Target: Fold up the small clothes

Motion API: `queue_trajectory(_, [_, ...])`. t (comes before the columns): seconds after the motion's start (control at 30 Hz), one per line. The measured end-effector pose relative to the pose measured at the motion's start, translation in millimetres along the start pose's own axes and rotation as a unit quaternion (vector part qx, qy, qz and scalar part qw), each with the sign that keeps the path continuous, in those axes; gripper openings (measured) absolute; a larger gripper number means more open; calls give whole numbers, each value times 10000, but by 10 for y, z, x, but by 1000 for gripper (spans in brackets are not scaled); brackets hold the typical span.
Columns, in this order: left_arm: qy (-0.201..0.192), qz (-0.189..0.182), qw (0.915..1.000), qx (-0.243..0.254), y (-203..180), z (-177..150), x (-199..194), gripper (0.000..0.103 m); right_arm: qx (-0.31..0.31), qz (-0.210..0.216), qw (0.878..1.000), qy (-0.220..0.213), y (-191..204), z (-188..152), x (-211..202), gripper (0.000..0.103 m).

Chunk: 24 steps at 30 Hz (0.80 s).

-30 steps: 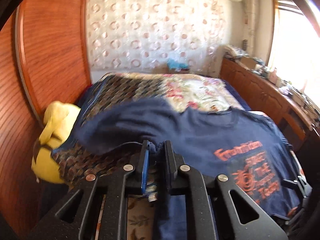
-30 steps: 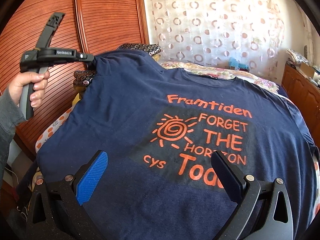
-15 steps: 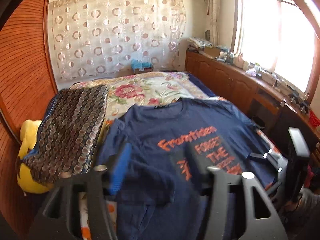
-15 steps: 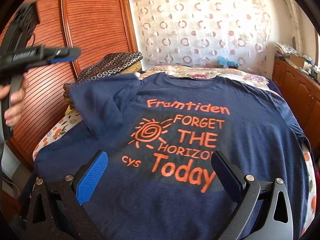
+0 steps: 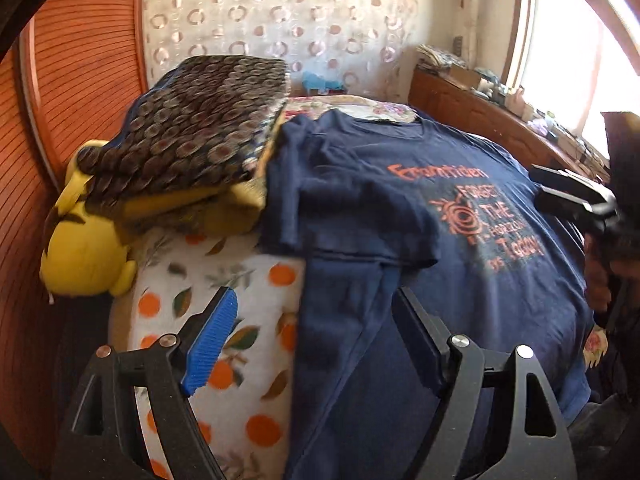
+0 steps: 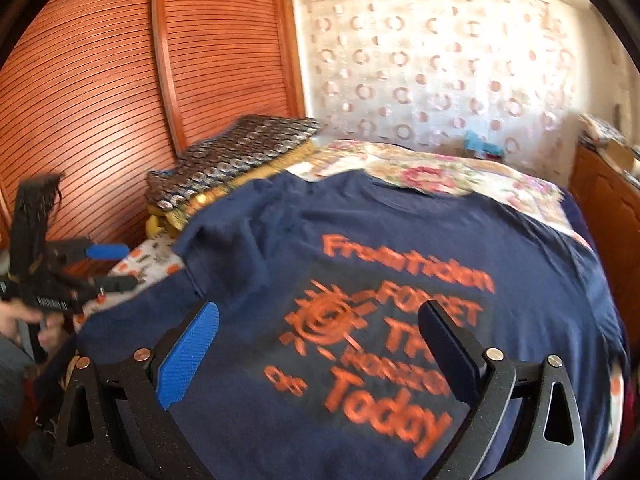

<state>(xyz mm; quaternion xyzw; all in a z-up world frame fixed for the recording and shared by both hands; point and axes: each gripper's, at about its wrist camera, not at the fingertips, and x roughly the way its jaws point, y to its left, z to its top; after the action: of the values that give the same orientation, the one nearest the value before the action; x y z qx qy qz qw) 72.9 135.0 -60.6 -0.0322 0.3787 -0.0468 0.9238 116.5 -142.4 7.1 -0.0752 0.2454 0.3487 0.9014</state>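
A navy shirt (image 6: 400,248) is spread print-up on a bed (image 5: 224,280) beside slatted wooden doors (image 6: 100,100). The left gripper (image 5: 312,344), jaws just opened wide, and the right gripper (image 6: 320,352), jaws spread, are both held empty above it.

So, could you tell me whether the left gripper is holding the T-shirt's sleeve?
No, the left gripper stands open above the navy T-shirt, its sleeve lying folded inward.

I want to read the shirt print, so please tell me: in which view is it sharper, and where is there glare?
Left wrist view: the print on the T-shirt is small and slightly soft; the window is blown out white. Right wrist view: the print is large but smeared by motion blur; the curtain glows, backlit.
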Motion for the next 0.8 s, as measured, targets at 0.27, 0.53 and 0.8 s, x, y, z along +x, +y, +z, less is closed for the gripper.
queue_trajectory(0.27, [-271,204,9990,-276,208,-131,-204,80,-187,1051,9938,321,599,334,671,79])
queue_trajectory(0.53, [-334,403,9981,-320,343,-249,-297,80,-399,1569,9830,862,1207,314,1417,55])
queue_trajectory(0.8, [-297,348,9981,-410,390,-302,-244,80,-91,1692,9763,1345,1179,555,2073,30])
